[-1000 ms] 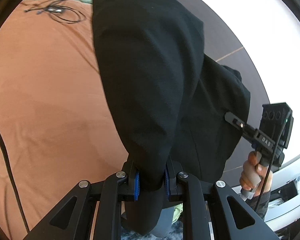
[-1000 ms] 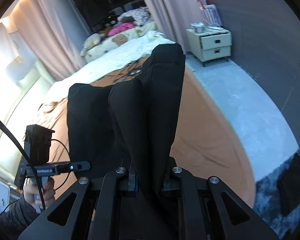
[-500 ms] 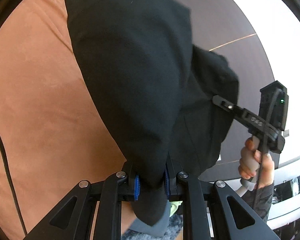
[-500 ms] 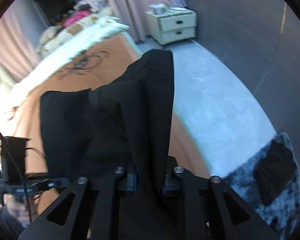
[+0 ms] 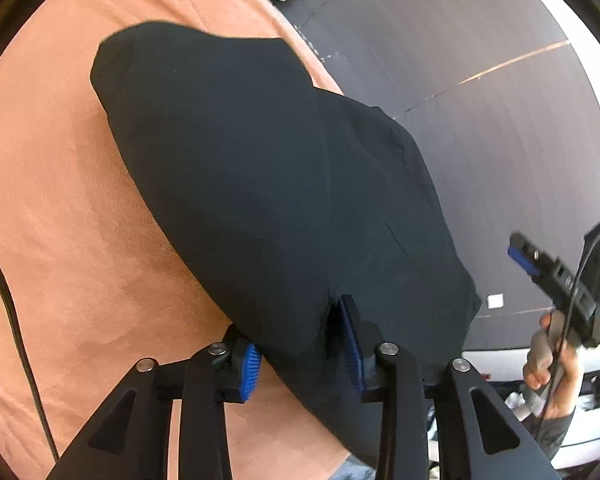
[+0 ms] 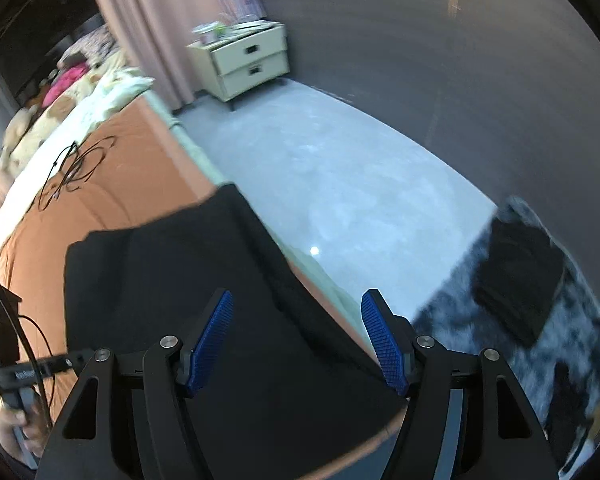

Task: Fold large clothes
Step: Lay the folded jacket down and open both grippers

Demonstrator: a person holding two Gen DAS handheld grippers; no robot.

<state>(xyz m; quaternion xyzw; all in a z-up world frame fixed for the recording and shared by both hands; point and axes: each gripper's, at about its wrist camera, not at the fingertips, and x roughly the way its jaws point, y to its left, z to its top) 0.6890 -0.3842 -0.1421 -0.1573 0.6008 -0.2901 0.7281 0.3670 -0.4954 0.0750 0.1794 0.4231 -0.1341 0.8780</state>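
Note:
A large black garment [image 5: 284,200] lies bunched in folds on the orange bed cover [image 5: 60,220], near the bed's edge. It also shows in the right wrist view [image 6: 180,300]. My left gripper [image 5: 300,344] has its blue pads spread apart, with the cloth lying loose between them. My right gripper [image 6: 296,336] is wide open just above the garment's near edge, holding nothing. The right gripper also shows in the left wrist view [image 5: 560,280], off to the right of the garment.
A black cable [image 5: 16,320] runs over the bed cover at the left. More cables [image 6: 72,168] lie farther up the bed. A cream nightstand [image 6: 248,60] stands by the curtain. A grey shaggy rug with dark clothes [image 6: 520,280] lies on the floor at the right.
Both grippers were shut on the hanging garment. They lowered it onto the bed cover and opened. The garment now lies on the bed, let go.

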